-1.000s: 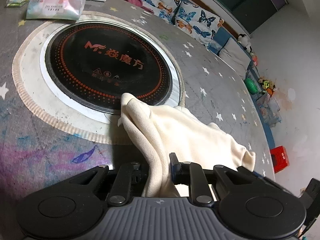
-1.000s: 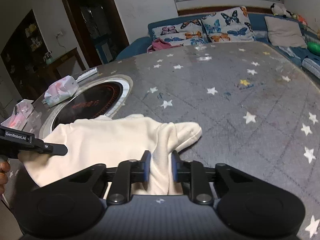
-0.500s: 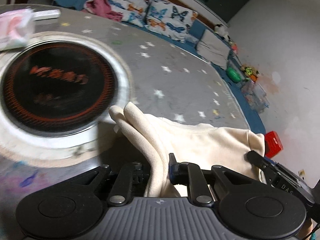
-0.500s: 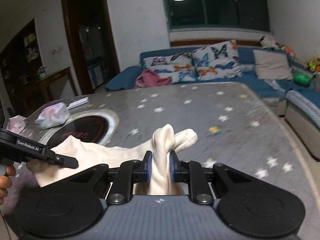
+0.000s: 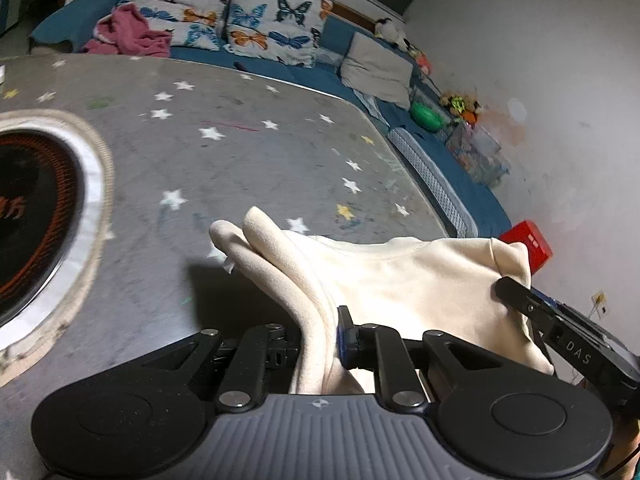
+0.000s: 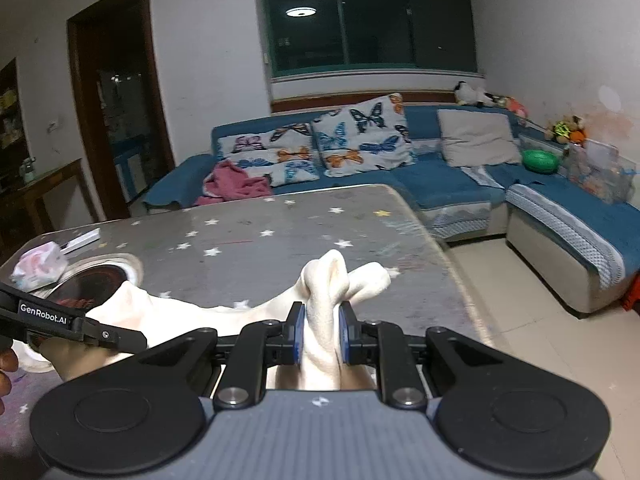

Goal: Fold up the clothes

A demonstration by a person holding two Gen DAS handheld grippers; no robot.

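A cream fleece garment (image 5: 404,280) hangs stretched between both grippers above the grey star-patterned table (image 5: 240,152). My left gripper (image 5: 320,336) is shut on one bunched corner, whose folds stick out past the fingers. My right gripper (image 6: 320,332) is shut on the other bunched end of the cream garment (image 6: 332,284). In the left wrist view the right gripper's finger shows at the right edge against the cloth. The left gripper (image 6: 80,324) shows at the left in the right wrist view, with a hand behind it.
A round black cooktop (image 5: 28,216) is set into the table at the left. A pink-and-white packet (image 6: 40,264) and a white remote (image 6: 82,239) lie at the far left. A blue sofa (image 6: 440,184) with butterfly cushions, a pink cloth (image 6: 236,184) and a red box (image 5: 528,244) lie beyond.
Both grippers have lifted the garment off the table and carried it to the right, away from the cooktop. The cloth now hangs taut between them, and both views tilt up toward the sofa.
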